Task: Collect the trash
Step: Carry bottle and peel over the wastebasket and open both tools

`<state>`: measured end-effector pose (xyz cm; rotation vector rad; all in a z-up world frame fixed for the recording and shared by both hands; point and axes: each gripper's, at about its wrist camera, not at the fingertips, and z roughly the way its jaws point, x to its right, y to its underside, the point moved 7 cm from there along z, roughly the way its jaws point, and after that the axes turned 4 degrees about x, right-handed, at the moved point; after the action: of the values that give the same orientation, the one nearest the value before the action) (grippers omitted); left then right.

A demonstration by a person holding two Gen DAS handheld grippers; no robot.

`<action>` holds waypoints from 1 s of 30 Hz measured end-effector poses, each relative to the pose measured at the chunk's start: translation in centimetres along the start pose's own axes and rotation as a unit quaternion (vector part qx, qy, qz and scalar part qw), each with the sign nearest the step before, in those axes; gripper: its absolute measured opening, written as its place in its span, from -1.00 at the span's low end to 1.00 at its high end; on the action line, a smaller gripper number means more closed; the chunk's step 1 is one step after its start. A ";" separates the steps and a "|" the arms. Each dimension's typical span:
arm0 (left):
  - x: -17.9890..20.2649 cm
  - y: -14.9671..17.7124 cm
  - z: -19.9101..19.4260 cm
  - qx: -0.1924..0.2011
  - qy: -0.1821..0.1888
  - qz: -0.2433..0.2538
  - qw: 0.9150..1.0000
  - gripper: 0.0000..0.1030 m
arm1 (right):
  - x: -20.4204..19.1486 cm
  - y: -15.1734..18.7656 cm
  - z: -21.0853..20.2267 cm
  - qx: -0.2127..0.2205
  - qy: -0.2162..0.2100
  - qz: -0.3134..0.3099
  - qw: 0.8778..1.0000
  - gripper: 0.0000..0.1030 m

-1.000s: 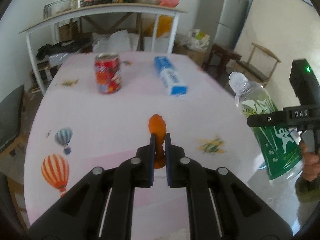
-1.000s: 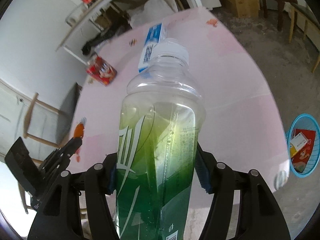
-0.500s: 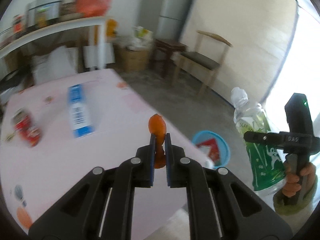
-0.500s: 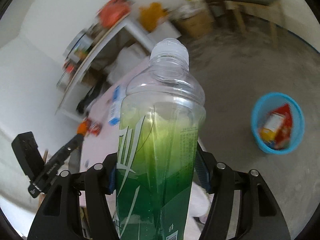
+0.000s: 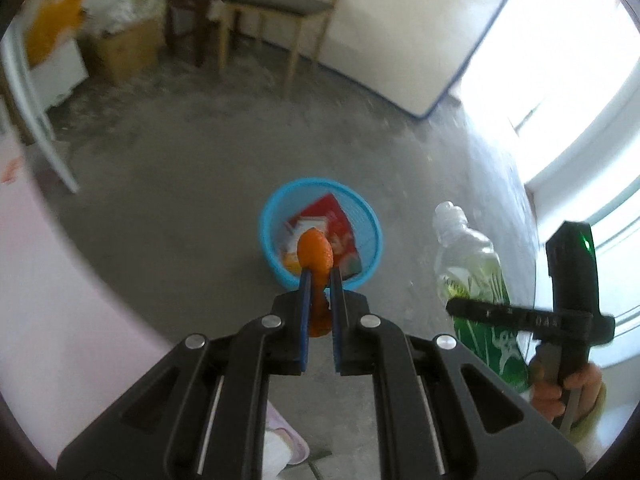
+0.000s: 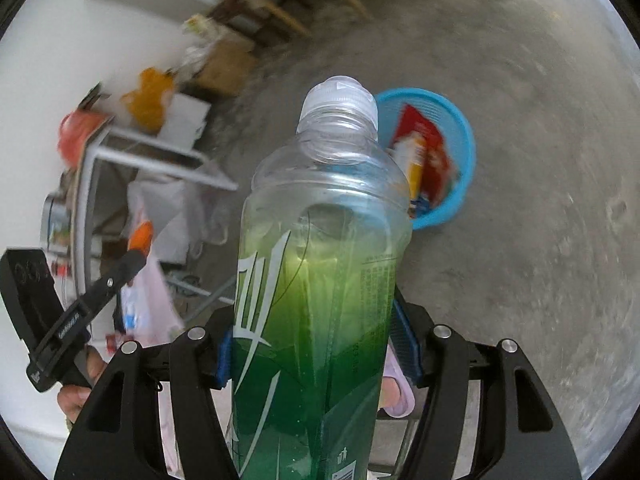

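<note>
Grey concrete floor lies below, with a round blue plastic basket point(image 5: 372, 236) holding red wrappers. The left tool point(image 5: 320, 280) pinches a small orange peel scrap point(image 5: 315, 254) above the basket, while the right tool point(image 6: 318, 356) squeezes a tall clear plastic bottle with a green label point(image 6: 320, 280). If either lets go too early, the peel may flutter aside or the bottle may bounce off the rim onto the floor.

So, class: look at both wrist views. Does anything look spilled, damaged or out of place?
Nothing stands out. The left gripper holds an orange peel scrap, the right gripper a capped green-labelled plastic bottle, and the round blue plastic basket stands upright on the floor with wrappers inside.
</note>
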<state>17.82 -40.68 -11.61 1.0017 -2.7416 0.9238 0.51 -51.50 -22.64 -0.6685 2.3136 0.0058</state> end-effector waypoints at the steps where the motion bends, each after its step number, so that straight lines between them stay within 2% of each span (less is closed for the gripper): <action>1: 0.6 -0.6 1.6 -0.005 0.007 0.003 1.000 -0.84 | 0.7 0.0 0.2 0.000 0.003 0.009 1.000 0.18; 2: 1.1 -1.3 2.8 -0.007 0.015 0.003 1.000 -0.82 | 1.6 -0.1 0.5 -0.001 0.006 0.020 1.000 0.18; 4: 1.9 -2.3 5.1 -0.016 0.028 0.000 0.999 -0.41 | 2.9 -0.3 1.1 -0.003 0.019 0.046 0.999 0.18; 5: 1.9 -2.9 6.5 -0.018 0.020 -0.006 1.000 -0.03 | 3.5 -0.4 1.4 -0.005 0.021 0.052 0.998 0.18; 6: 1.9 -3.1 7.1 -0.015 0.014 -0.009 1.000 0.03 | 4.1 -0.6 1.8 -0.007 0.023 0.057 0.998 0.18; 9: 1.2 -3.2 7.7 -0.015 0.010 -0.014 1.000 0.05 | 5.1 -0.6 3.0 -0.015 0.029 0.065 0.997 0.18; 13: 0.1 -1.7 5.9 -0.023 0.002 0.003 1.000 0.08 | 6.0 -1.0 4.6 -0.026 0.034 0.061 0.997 0.18; 16: -1.2 -0.9 2.3 -0.012 -0.018 0.022 1.000 0.11 | 5.8 -2.0 6.5 -0.038 0.039 0.046 0.997 0.18; 19: -3.1 0.1 -2.5 0.022 -0.024 0.018 0.999 0.23 | 5.0 -3.4 8.9 -0.052 0.042 0.030 0.997 0.19; 24: -7.5 3.6 -10.0 0.066 -0.047 -0.024 0.996 0.32 | 2.2 -7.2 13.3 -0.064 0.067 -0.017 0.996 0.21; 25: -8.3 4.2 -11.0 0.070 -0.053 -0.033 0.996 0.33 | 1.4 -7.9 14.1 -0.066 0.071 -0.034 0.995 0.24; 27: -10.5 6.2 -13.4 0.086 -0.074 -0.060 0.992 0.34 | 0.3 -9.2 15.8 -0.062 0.088 -0.065 0.992 0.51; 30: -13.0 8.8 -16.1 0.098 -0.096 -0.098 0.986 0.35 | -0.2 -10.2 17.4 -0.052 0.112 -0.077 0.989 0.51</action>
<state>20.56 -18.95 -6.49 1.4379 -2.6730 1.1331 16.53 -56.99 -33.59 -0.9419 2.4813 -0.0216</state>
